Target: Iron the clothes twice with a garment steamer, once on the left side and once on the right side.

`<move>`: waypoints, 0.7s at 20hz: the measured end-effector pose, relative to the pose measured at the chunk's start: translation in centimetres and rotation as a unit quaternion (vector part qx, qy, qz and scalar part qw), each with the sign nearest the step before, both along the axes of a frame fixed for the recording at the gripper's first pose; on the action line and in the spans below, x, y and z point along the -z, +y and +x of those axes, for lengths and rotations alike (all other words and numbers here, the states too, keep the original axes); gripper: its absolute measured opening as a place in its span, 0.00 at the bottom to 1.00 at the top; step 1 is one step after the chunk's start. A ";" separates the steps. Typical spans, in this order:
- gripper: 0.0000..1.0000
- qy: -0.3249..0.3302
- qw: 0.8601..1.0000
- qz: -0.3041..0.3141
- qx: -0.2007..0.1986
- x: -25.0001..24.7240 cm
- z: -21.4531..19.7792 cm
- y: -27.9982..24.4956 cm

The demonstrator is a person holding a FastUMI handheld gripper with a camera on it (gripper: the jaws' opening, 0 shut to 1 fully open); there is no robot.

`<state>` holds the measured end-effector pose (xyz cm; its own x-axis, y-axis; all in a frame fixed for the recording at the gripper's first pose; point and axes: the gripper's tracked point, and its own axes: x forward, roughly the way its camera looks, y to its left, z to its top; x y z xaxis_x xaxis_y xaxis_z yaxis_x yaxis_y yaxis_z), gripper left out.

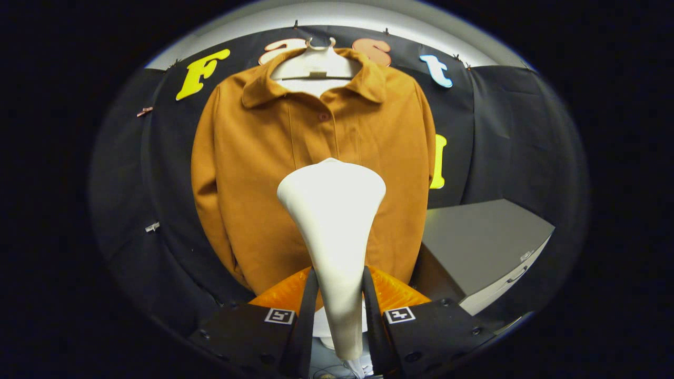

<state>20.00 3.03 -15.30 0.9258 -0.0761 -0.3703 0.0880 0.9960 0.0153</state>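
Steamer (333,221) is clamped by its handle between both fingers of the gripper (339,310), head up, centred before the shirt (247,173) hung far on a hanger (316,66). Risk — handle tapers, so slip or twist is likely if pressed sideways.

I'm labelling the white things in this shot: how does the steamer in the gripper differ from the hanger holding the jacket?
The steamer is gripped between the gripper fingers, just ahead of them; the hanger hangs beyond, against the booth wall. The steamer stands in front of the jacket, fully exposed; the hanger sits inside the collar, its shoulders hidden. The steamer flares into a broad head; the hanger is flat. Both are white.
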 end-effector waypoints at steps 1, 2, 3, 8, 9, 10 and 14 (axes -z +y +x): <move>0.47 -0.019 1.000 -0.001 0.000 -1.6 0.0 -0.4; 0.47 -0.035 0.999 -0.004 0.002 -2.8 -0.1 -0.7; 0.47 -0.051 0.999 -0.008 0.004 -3.8 -0.3 -1.0; 0.47 -0.127 0.992 -0.014 0.020 -8.8 -1.3 -2.8; 0.47 -0.135 0.991 -0.016 0.021 -9.2 -1.4 -3.0; 0.47 -0.140 0.990 -0.021 0.025 -9.4 -1.7 -3.3; 0.47 -0.159 0.986 -0.020 0.042 -10.4 -2.2 -3.9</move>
<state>17.77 -0.89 -4.89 0.9845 -0.1656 -0.0576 0.1668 0.9859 0.0161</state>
